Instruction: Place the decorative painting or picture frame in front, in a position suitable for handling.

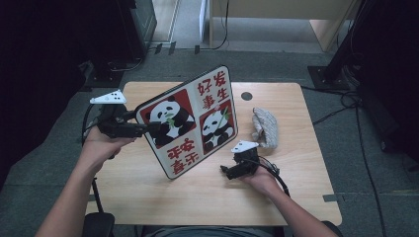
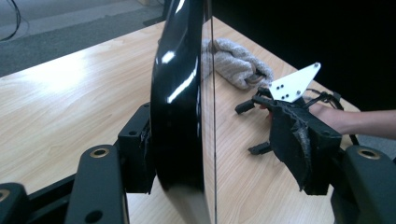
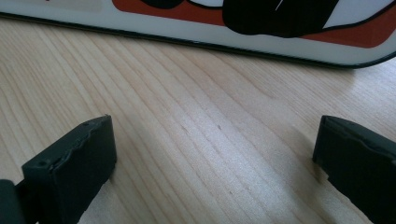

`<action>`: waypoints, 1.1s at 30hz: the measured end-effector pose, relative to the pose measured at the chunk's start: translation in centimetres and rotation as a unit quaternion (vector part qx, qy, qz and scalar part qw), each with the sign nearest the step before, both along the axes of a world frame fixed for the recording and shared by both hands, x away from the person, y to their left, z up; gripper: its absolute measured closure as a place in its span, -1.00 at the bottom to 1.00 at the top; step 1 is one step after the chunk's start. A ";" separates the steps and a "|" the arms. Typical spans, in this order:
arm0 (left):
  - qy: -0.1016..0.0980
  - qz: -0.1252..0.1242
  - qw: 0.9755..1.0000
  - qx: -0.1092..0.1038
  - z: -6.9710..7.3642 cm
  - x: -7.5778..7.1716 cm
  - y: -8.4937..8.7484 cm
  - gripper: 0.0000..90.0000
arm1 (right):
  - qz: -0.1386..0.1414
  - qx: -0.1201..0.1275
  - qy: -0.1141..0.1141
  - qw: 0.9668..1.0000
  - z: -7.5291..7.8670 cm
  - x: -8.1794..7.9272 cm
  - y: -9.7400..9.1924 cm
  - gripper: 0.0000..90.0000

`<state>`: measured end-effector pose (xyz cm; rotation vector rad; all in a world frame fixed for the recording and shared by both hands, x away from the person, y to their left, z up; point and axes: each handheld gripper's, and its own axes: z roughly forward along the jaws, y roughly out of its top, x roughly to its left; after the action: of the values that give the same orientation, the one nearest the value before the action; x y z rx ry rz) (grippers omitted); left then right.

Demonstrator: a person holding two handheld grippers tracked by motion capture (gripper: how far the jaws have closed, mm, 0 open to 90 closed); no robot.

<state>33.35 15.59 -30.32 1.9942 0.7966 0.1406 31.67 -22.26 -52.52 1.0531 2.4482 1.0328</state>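
A rectangular tray (image 1: 188, 123) printed with two pandas and red characters stands tilted on its lower edge on the wooden table (image 1: 207, 197). My left gripper (image 1: 150, 127) reaches onto its left edge. In the left gripper view the tray (image 2: 180, 93) is edge-on between the jaws. One jaw lies against its glossy black back; the other stands well clear of its printed face. My right gripper (image 1: 226, 171) rests open on the table by the tray's lower right corner. It also appears in the left gripper view (image 2: 250, 128). Its own view (image 3: 212, 154) holds bare wood, the tray's rim (image 3: 187, 32) just ahead.
A crumpled grey cloth (image 1: 264, 127) lies on the table to the right of the tray, also seen behind it (image 2: 233, 63). A round cable hole (image 1: 246, 96) sits near the table's far edge. Cables run across the floor at the right.
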 end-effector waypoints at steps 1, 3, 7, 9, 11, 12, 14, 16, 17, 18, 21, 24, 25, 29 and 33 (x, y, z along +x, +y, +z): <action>-0.004 0.002 1.000 0.002 0.0 -0.1 0.1 -0.17 | 0.001 0.000 0.000 1.000 0.0 0.0 0.0 -1.00; -0.005 0.002 1.000 -0.005 -0.1 -0.5 0.2 -0.16 | 0.005 -0.001 -0.002 1.000 0.0 0.0 -0.1 -0.97; 0.015 -0.007 1.000 -0.007 -0.6 -0.8 0.5 -0.20 | -0.002 0.013 0.001 1.000 0.4 0.2 -0.7 -0.80; 0.033 -0.013 0.999 -0.014 -1.0 -0.8 0.7 -0.23 | -0.008 0.014 0.001 1.000 0.7 0.3 -1.0 -0.80; 0.028 -0.013 0.999 -0.011 -1.4 -1.0 0.8 -0.25 | -0.008 0.014 -0.005 1.000 1.0 0.3 -1.1 -0.80; 0.025 -0.012 1.000 -0.009 -1.6 -1.2 0.8 -0.26 | -0.008 0.015 -0.008 1.000 1.3 0.2 -1.1 -0.80; 0.018 -0.013 1.000 -0.012 -2.0 -1.5 0.9 -0.25 | -0.007 0.030 -0.008 1.000 2.0 0.2 -1.4 -0.71; 0.019 -0.012 1.000 -0.017 -2.4 -1.7 1.0 -0.25 | -0.007 0.033 -0.004 0.999 2.2 0.2 -1.5 -0.71; 0.020 -0.013 1.000 -0.015 -2.6 -1.8 1.1 -0.25 | -0.006 0.033 -0.001 0.999 2.5 0.3 -1.7 -0.70; 0.020 -0.010 1.000 -0.014 -2.8 -1.9 1.1 -0.24 | -0.004 0.033 0.000 0.999 2.6 0.3 -1.7 -0.70; 0.018 -0.008 1.000 -0.015 -3.3 -2.2 1.2 -0.21 | -0.005 0.038 -0.001 0.999 3.2 0.3 -2.1 -0.67; 0.021 -0.007 1.000 -0.015 -4.1 -2.4 1.2 -0.19 | -0.009 0.042 0.003 0.999 4.0 0.5 -2.6 -0.58; 0.020 -0.008 1.000 -0.014 -4.3 -2.5 1.1 -0.19 | -0.007 0.041 0.002 0.999 4.3 0.6 -2.8 -0.58; 0.018 -0.017 1.000 -0.008 -5.1 -2.8 0.7 -0.17 | -0.018 0.050 -0.002 0.999 5.3 1.1 -3.5 -0.55; 0.018 -0.016 1.000 -0.009 -5.7 -2.9 0.7 -0.18 | -0.027 0.043 -0.004 0.999 5.9 1.5 -4.2 -0.53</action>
<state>30.42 16.24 -36.00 1.9965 0.7863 0.0805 33.21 -26.46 -46.66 1.1335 2.3745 1.1319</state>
